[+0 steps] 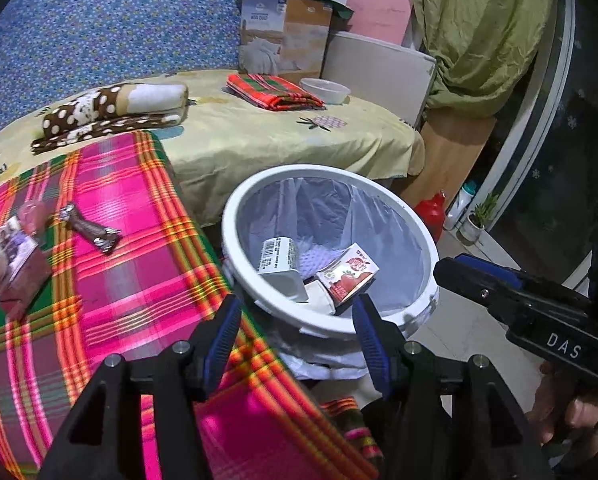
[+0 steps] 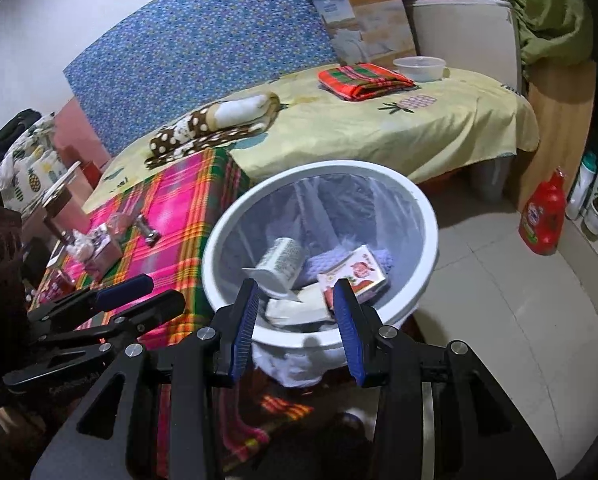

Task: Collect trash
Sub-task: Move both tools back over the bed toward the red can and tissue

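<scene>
Left wrist view shows the left claw (image 1: 297,312) gaping wide and empty over the near rim of the white bin (image 1: 427,236), where a yoghurt cup (image 1: 279,258) and a juice carton (image 1: 349,276) already lie, while a twisted wrapper (image 1: 89,230) and a heap of packets (image 1: 11,252) still wait on the pink plaid bench (image 1: 139,280). Right wrist view shows the right claw (image 2: 295,300) part open with nothing between its blue pads, so roughly half the job seems done.

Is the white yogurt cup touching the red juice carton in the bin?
Apart: the right wrist view shows purple material between white yogurt cup and red juice carton.
</scene>
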`<state>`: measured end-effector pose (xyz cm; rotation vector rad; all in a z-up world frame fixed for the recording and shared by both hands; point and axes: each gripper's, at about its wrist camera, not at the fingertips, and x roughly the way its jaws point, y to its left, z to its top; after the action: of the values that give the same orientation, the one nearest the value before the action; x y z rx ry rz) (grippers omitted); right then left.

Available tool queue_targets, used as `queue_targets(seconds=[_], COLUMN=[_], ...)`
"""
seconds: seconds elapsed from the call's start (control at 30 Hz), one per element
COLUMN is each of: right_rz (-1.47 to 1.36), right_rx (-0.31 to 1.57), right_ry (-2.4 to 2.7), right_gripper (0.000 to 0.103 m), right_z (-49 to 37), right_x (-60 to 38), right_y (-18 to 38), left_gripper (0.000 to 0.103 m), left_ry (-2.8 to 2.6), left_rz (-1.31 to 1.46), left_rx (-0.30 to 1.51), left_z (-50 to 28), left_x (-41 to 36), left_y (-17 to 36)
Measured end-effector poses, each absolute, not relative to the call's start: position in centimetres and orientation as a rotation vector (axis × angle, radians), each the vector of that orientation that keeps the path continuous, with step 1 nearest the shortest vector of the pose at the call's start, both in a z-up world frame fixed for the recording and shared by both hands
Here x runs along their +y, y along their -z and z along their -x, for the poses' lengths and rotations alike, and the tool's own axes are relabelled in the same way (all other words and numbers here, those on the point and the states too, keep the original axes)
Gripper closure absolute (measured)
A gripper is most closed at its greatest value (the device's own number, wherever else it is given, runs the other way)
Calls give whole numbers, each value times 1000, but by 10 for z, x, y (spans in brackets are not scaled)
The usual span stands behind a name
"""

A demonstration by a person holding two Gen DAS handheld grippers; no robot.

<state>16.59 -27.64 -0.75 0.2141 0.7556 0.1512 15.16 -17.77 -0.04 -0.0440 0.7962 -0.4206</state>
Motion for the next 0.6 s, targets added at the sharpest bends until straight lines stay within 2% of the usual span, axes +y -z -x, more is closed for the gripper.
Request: queue_targets(seconds=[0.6], right_rz=[-150], right_rx=[716], right_ry=[-284], right_gripper=[62], right_z=[-142], right_x=[-220], right_y=[-7], left_gripper=[43], left_ry=[310], left_rz=[96], left_rx=[745], left_z=[-107], left_x=[-114], left_y=[-10])
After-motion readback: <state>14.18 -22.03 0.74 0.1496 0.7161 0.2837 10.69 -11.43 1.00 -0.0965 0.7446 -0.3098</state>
